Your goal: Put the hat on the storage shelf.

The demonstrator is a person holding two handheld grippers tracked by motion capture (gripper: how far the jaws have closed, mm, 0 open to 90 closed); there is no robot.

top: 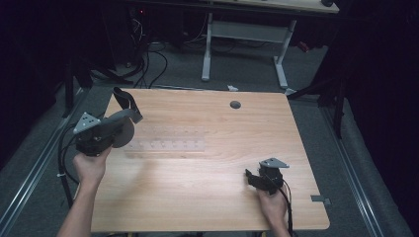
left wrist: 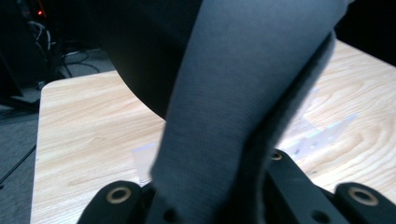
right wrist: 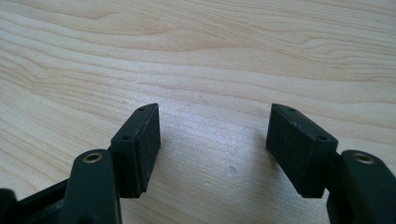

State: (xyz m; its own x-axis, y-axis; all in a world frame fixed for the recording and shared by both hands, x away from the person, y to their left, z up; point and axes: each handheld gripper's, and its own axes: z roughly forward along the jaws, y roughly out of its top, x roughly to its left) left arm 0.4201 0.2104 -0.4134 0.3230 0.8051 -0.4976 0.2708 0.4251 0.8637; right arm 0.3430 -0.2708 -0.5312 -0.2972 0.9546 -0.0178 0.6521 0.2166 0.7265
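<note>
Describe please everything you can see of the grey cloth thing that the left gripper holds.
The grey cloth thing looks like a soft fabric or felt piece with a dark, thicker edge. In the high view it shows a rounded part beside the left gripper and a dark strap-like end curling up behind. It is lifted above the table, not resting on it. In the left gripper view it rises between the black fingers, which are shut on it.

1. A grey fabric strap [left wrist: 243,93] rises from between the black jaws, which close on its lower end.
2. Behind it lies the wooden bench [left wrist: 84,135].
3. A clear plastic tray [left wrist: 322,133] rests on the bench, partly hidden by the strap.
</note>
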